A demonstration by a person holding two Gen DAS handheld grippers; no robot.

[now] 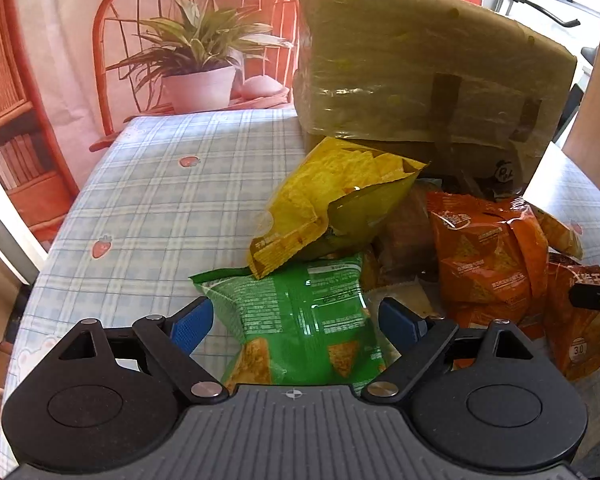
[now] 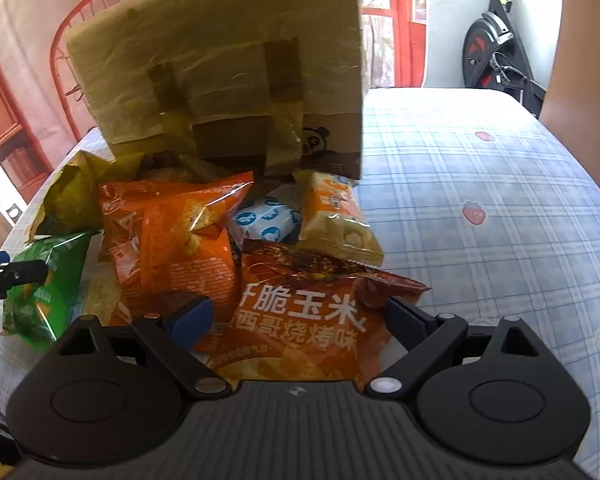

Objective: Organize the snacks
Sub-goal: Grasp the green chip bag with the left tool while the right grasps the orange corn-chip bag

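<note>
Left gripper wide open around green chip bag, not pressing. Right gripper open over orange corn-chip bag.

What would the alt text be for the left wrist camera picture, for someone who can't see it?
The left gripper hangs with open jaws on either side of a green snack bag on a blue plaid tablecloth. A yellow chip bag lies on the green one, orange bags sit to the right, and a taped cardboard box stands behind.
</note>
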